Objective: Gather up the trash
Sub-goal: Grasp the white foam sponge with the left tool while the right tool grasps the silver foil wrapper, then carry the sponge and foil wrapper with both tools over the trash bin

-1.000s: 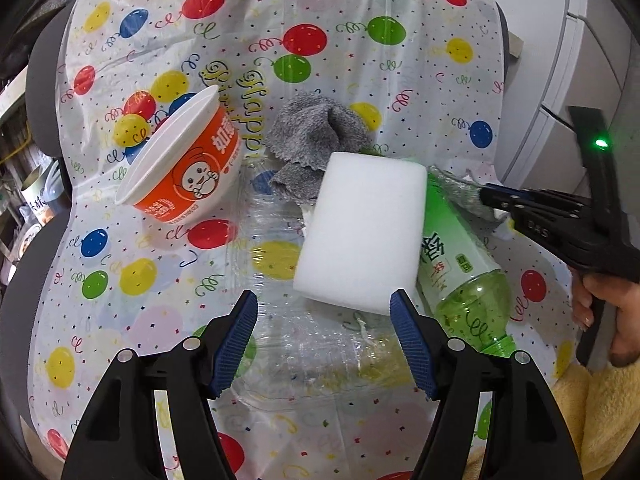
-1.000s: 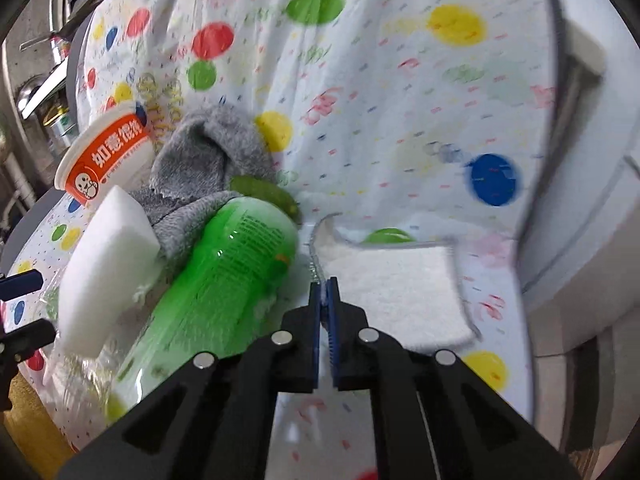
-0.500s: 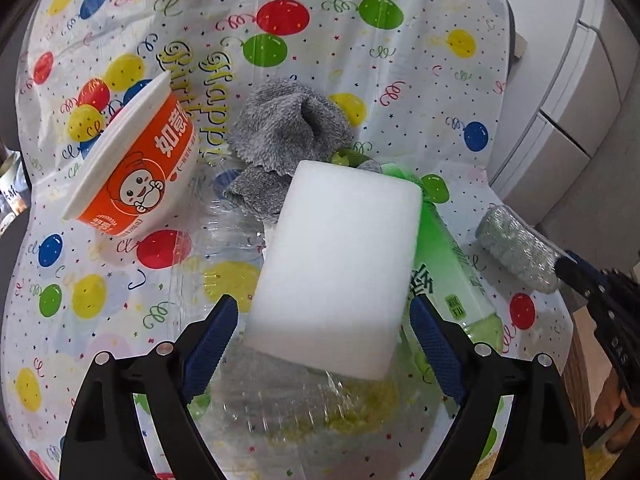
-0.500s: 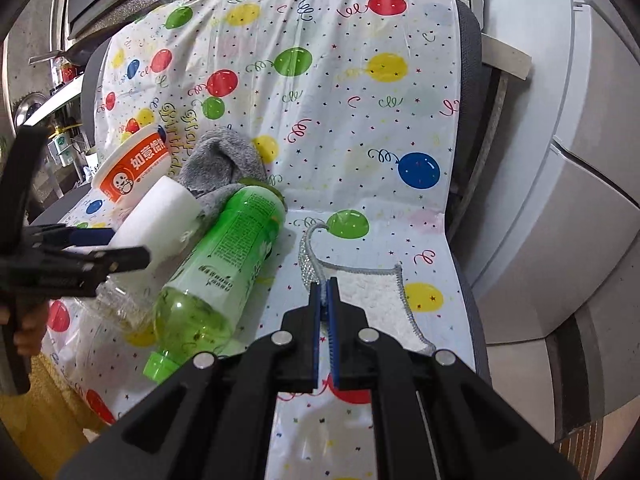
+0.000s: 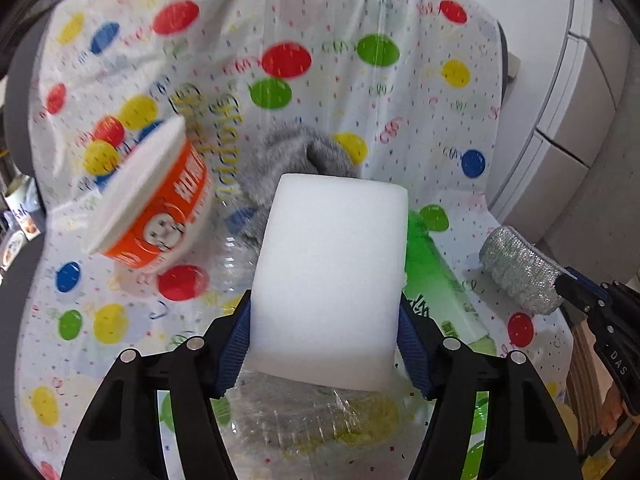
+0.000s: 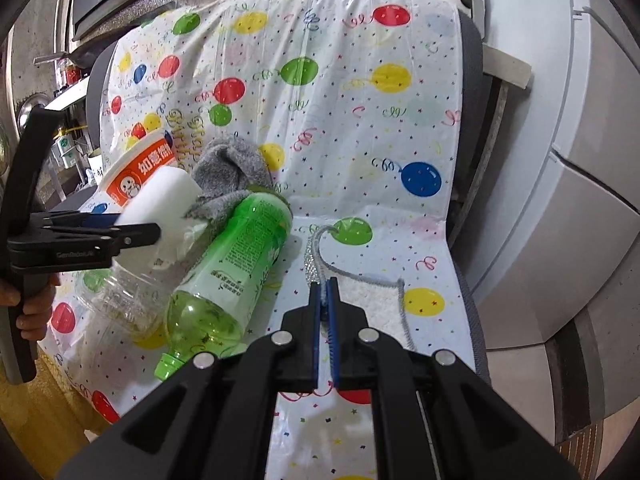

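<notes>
Left claw [image 5: 324, 344] clamps white sponge [image 5: 332, 276] between pads.

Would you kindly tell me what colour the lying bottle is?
The bottle is translucent green with a green cap; the right wrist view shows it best.

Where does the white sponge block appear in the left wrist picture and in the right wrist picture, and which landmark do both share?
Left wrist: the white sponge block fills the centre, clamped between the blue pads of the left gripper.
Right wrist: the block sits at mid-left, at the tip of the left gripper.
Shared landmark: the orange noodle cup, just left of the block.
</notes>
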Tool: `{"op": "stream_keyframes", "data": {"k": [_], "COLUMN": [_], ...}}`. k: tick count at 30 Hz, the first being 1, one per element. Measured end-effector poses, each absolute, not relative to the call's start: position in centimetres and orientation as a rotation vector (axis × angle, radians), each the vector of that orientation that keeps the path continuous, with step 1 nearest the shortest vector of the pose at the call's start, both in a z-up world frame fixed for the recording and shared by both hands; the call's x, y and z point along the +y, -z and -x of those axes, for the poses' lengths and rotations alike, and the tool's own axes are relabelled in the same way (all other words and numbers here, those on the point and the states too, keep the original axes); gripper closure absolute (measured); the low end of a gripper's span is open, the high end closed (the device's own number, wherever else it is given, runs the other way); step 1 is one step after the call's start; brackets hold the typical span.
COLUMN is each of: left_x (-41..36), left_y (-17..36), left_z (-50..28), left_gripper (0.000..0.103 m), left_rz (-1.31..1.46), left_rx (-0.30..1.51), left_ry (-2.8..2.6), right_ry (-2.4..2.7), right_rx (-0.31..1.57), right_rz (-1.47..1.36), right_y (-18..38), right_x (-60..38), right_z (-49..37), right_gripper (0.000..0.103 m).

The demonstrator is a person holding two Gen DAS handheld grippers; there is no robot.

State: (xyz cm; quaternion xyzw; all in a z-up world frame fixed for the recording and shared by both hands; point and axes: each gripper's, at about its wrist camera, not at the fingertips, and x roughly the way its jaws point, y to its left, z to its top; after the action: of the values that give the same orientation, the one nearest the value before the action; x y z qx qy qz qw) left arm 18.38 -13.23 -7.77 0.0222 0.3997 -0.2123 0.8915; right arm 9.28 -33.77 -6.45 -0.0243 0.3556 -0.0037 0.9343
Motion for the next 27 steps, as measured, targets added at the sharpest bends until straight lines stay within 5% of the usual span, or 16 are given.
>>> {"op": "stream_keyframes", "data": {"k": [13,27], "left_x": [-14.8,-24.4], "left_y": [3.3,6.0], "left_z": [-10.8,-3.5], "left_gripper": [0.037,0.036], "left_rz": [-0.074,-0.109], "left_rx": [0.731,0.777], "left_ry": [0.396,0.609], "right_ry": [0.067,0.219], "right_rx": [0.620,0.586], "right_rz": [0.023,0.000], "right_y": [2.0,1.0], "right_x": [-35.8,-41.7], "right_z": [-4.4,6.2], "right_gripper": [0.099,0.099]}}
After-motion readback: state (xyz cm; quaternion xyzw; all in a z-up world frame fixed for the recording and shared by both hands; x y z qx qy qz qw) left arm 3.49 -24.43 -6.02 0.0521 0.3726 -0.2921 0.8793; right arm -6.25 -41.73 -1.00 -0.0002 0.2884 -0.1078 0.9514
